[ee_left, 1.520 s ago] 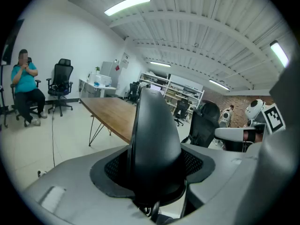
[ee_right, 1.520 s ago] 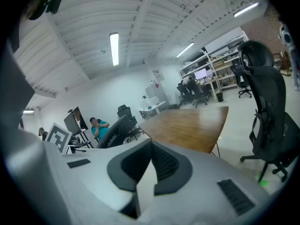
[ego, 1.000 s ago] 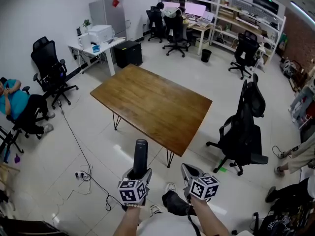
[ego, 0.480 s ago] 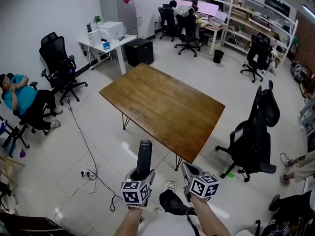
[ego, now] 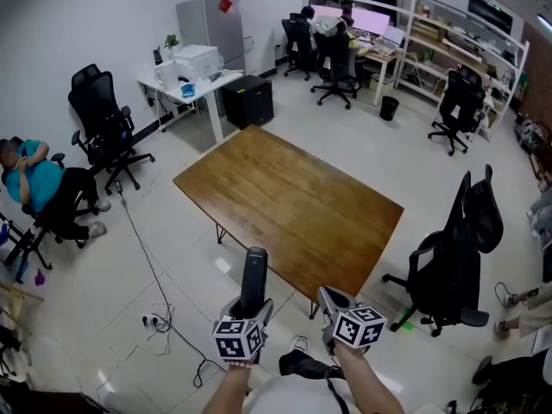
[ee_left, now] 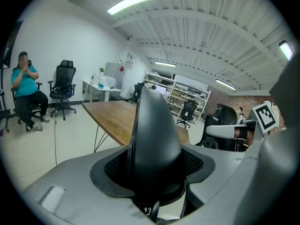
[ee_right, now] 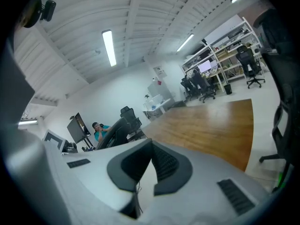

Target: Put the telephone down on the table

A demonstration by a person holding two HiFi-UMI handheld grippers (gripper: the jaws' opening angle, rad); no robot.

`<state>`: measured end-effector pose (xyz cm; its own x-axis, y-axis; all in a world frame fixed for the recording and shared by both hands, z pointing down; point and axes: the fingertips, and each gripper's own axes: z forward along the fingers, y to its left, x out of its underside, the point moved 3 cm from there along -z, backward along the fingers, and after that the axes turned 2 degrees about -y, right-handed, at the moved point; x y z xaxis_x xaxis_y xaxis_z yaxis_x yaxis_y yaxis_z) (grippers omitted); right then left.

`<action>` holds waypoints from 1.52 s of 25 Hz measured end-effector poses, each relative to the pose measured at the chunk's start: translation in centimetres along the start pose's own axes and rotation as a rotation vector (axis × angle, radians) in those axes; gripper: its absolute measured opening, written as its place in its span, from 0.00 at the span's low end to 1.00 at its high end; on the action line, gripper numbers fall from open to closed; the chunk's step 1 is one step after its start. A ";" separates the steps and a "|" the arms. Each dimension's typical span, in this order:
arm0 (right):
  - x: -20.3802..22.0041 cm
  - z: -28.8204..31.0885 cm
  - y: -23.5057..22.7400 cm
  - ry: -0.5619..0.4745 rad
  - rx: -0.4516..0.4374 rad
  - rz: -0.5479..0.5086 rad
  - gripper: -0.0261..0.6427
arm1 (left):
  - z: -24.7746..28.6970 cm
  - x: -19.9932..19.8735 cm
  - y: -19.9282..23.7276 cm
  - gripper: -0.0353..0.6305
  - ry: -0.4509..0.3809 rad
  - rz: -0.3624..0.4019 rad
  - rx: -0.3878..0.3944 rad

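Your left gripper (ego: 248,307) and right gripper (ego: 331,299) are pale grey shells, each carrying behind its jaws a white cube (ego: 237,337) printed with black square markers. Black ribbed pads (ee_right: 165,164) line the jaws, with a thin dark cable (ee_right: 136,197) beneath them.

The head view looks steeply down on the table (ego: 293,205), which both gripper views face from low nearby.

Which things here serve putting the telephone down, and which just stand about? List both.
Job: black cordless telephone handset, clamped in the left tongs; brown wooden table.
Standing about: right tongs, shut; black office chair; white desk with white printer; grey metal cabinet.
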<state>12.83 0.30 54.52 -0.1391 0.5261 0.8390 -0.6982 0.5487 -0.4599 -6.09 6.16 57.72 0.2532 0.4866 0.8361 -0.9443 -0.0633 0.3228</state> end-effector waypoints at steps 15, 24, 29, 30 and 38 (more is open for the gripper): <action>-4.3 6.3 -7.0 0.007 0.008 0.031 0.04 | 9.9 -4.4 0.5 0.50 0.028 0.006 -0.002; -4.5 8.0 -8.9 0.023 -0.012 0.061 0.04 | 12.1 -4.8 -0.1 0.50 0.042 0.010 -0.016; -4.1 8.8 -7.9 0.035 -0.037 0.064 0.04 | 11.9 -5.1 0.3 0.50 0.047 0.015 -0.027; -4.1 8.9 -7.8 0.038 -0.040 0.065 0.04 | 11.9 -5.2 0.4 0.50 0.047 0.015 -0.029; -3.9 10.2 -7.9 0.029 -0.016 0.082 0.04 | 13.3 -6.7 2.1 0.50 0.049 0.033 -0.016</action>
<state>11.73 -12.74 57.83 -0.1746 0.5879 0.7899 -0.6739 0.5135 -0.5312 -6.94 -8.77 58.68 0.2119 0.5263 0.8235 -0.9553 -0.0660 0.2880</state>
